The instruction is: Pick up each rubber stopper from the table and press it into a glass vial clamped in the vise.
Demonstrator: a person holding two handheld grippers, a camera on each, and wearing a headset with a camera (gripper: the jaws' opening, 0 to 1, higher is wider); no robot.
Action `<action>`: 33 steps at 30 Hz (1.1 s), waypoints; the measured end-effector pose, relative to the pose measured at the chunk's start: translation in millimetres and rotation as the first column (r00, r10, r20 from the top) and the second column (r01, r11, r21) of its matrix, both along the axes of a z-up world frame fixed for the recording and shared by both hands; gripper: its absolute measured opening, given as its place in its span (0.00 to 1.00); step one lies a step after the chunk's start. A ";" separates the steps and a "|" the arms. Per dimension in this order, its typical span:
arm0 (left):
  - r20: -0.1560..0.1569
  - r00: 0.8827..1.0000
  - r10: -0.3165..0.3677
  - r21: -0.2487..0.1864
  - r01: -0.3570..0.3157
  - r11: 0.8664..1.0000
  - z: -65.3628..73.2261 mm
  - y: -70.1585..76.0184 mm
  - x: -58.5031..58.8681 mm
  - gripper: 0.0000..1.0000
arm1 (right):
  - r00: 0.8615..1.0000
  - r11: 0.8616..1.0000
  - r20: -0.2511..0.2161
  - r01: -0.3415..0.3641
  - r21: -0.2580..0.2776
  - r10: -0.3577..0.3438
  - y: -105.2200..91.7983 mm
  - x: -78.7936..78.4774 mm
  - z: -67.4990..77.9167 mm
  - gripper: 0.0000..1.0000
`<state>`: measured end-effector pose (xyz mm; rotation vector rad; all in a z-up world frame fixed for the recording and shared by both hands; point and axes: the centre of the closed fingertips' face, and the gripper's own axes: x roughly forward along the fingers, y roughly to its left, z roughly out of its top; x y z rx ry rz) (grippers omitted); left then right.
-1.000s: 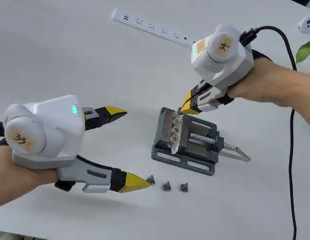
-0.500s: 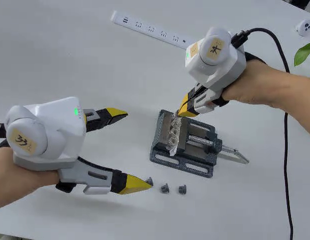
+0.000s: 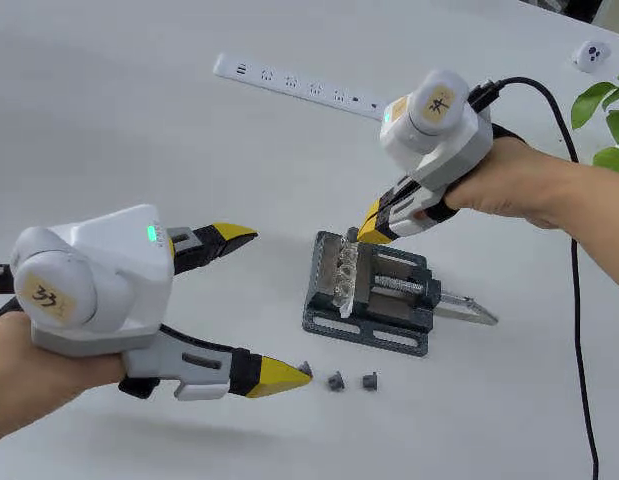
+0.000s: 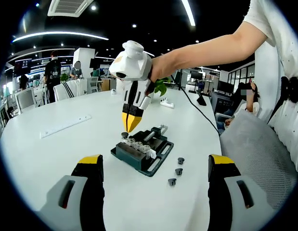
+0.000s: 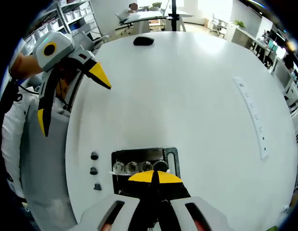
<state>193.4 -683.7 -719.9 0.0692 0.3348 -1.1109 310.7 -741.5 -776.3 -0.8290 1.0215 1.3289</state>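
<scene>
A dark vise (image 3: 387,312) holds a row of glass vials (image 3: 344,272). The end vial carries a dark stopper (image 4: 124,135), and my right gripper (image 3: 367,234) hangs shut just above it. In the right gripper view its yellow tips (image 5: 153,177) meet over that stoppered vial (image 5: 161,166), beside three open-topped vials (image 5: 132,167). Three grey rubber stoppers (image 3: 336,381) lie in a line on the table in front of the vise. My left gripper (image 3: 264,303) is open and low at the left, its near tip beside the leftmost stopper (image 3: 305,369).
A white power strip (image 3: 299,85) lies at the back of the white table (image 3: 139,130). A black cable (image 3: 574,300) runs down the right side, and green leaves (image 3: 601,100) reach in at the far right. The vise handle (image 3: 467,308) sticks out rightward.
The right gripper dipped toward the end vial, then drew back slightly up and right, still shut. The left gripper stays open beside the leftmost stopper. The camera has shifted a little.
</scene>
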 end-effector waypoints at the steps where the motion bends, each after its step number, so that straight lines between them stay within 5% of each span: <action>1: 0.001 1.000 0.002 0.001 -0.002 1.000 1.0 0.3 -0.5 0.89 | 1.000 1.000 0.007 0.004 0.010 -0.004 -1.2 -0.3 2.4 0.00; 13: 0.017 1.000 0.005 0.023 -0.005 1.000 12.2 -3.0 -8.4 0.89 | 0.992 0.982 0.053 0.104 0.157 -0.114 -23.8 -6.5 38.6 0.03; 21: 0.027 1.000 -0.015 0.047 0.013 0.999 17.8 -7.5 -14.7 0.90 | 0.986 0.961 0.072 0.132 0.243 -0.154 -37.9 -35.2 60.7 0.14; 33: 0.027 0.999 -0.016 0.056 0.015 0.998 25.0 -7.2 -23.5 0.91 | 0.979 0.915 0.046 0.169 0.367 -0.199 -52.4 -77.3 69.7 0.28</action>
